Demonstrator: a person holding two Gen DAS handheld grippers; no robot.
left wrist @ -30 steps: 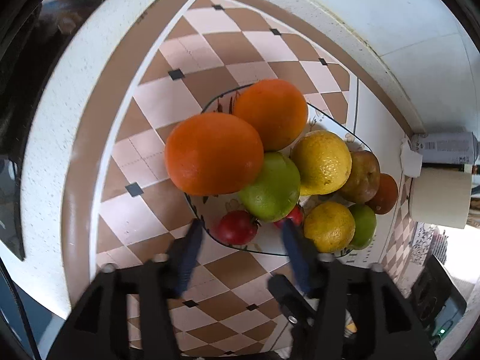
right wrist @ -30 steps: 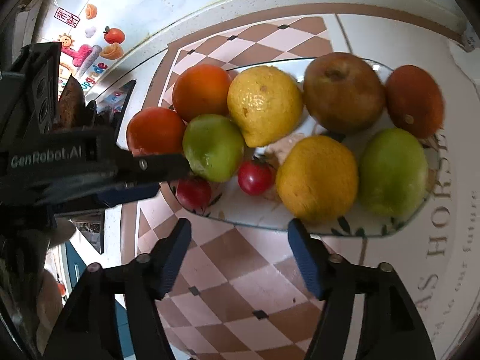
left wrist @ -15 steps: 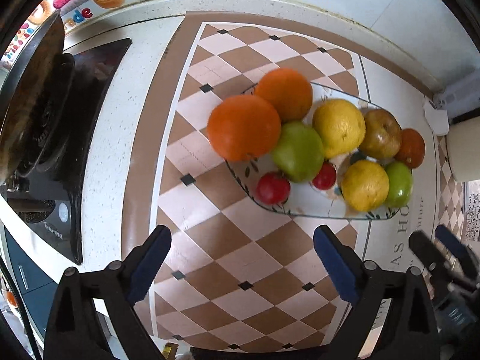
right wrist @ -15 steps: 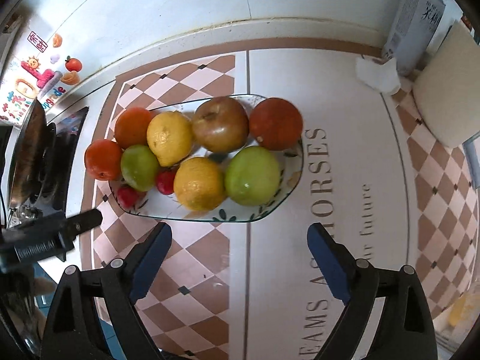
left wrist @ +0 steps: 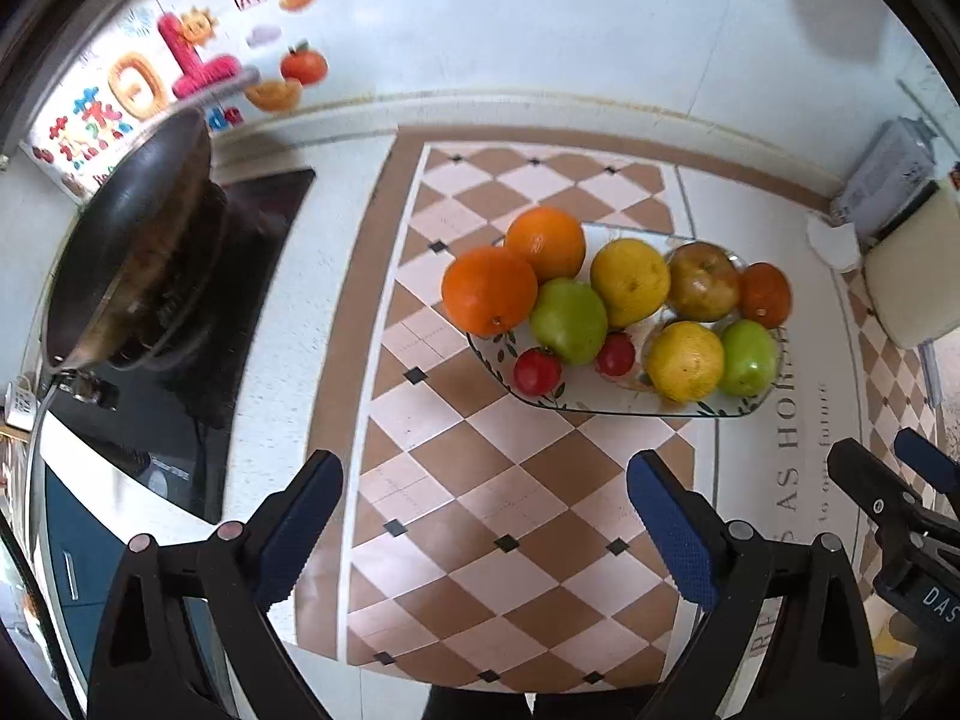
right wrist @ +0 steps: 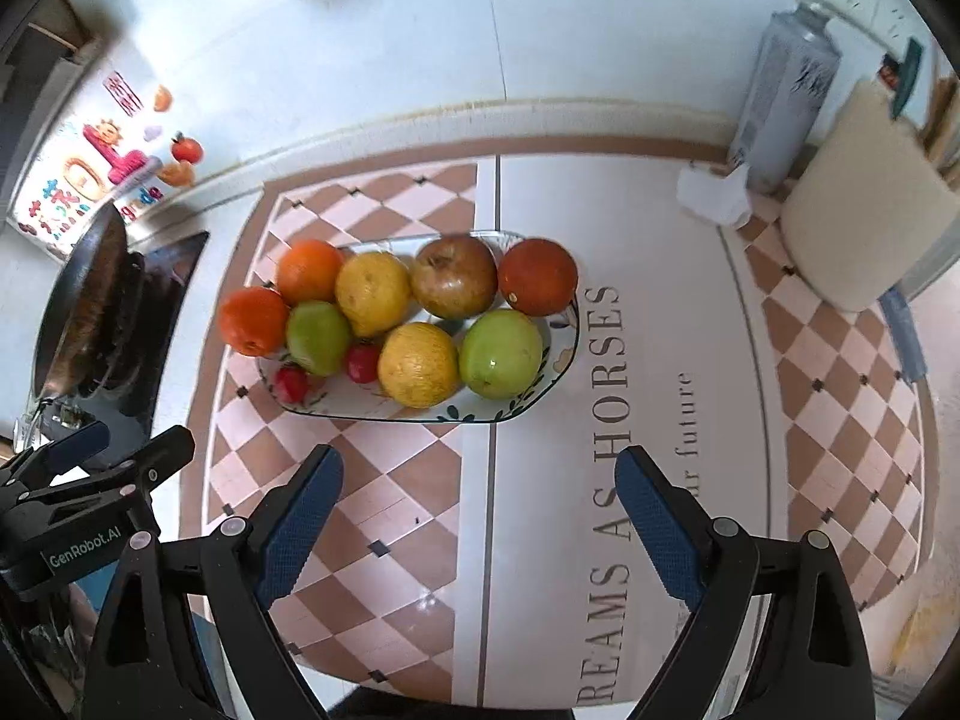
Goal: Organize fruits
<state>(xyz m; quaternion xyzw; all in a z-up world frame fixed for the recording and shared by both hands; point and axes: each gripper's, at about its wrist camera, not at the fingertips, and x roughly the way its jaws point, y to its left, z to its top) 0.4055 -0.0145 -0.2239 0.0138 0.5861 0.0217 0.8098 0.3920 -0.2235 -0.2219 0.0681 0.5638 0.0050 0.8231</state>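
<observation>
Checkered counter [right wrist: 420,498] carries the glass tray [right wrist: 558,354] toward its back edge, fruits [right wrist: 420,363] packed touching so none roll, while my left gripper [left wrist: 483,519] and right gripper [right wrist: 477,516] hover near the front, jaws released and empty.

Glass plate [right wrist: 564,354] with leaf-print rim lies flat on the checked mat. Far row, left to right: two oranges [right wrist: 309,270], yellow citrus [right wrist: 372,293], brownish apple [right wrist: 453,276], dark orange [right wrist: 537,276]. Near row: green apple [right wrist: 318,337], two small red fruits [right wrist: 362,363], yellow citrus [right wrist: 418,365], green apple [right wrist: 501,354]. All packed touching.
</observation>
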